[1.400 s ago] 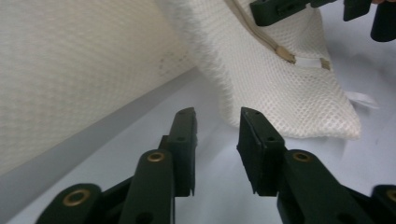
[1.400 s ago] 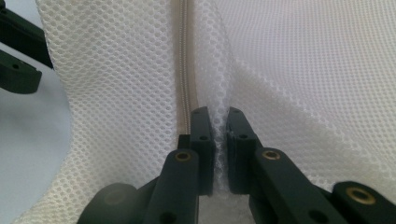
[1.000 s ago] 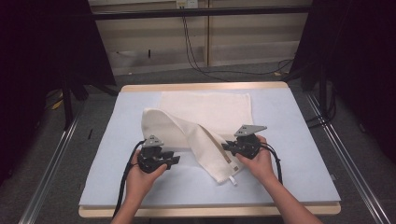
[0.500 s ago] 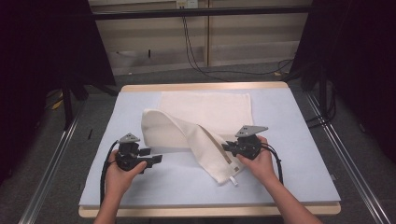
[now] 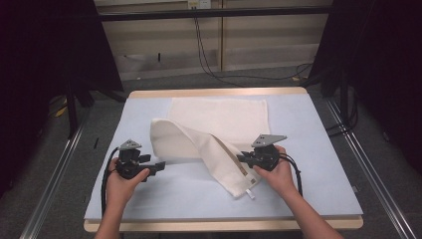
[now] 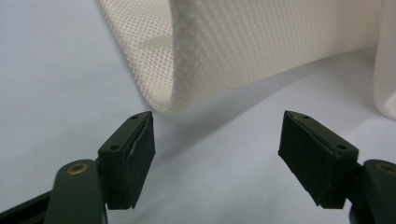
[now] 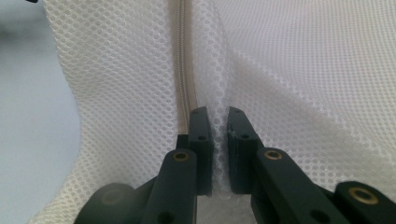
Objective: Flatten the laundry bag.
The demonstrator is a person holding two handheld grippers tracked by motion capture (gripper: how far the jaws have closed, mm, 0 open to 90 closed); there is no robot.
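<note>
Meanwhile, the right tongs (image 7: 219,140) clamped the mesh bag (image 5: 214,144); the left tongs (image 6: 217,158), just opening, stood apart, empty.

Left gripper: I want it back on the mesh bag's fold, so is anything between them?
Nothing visible. The left gripper stands open, its jaws having just been opening, with bare table mat up to the mesh bag fold. The right gripper pinches the bag beside its zipper.

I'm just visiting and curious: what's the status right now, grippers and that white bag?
Left gripper just opened, nothing between its jaws, off the mesh bag. Right gripper clamped on the mesh beside the zipper. Bag half folded on the blue mat. Nothing in the way.
</note>
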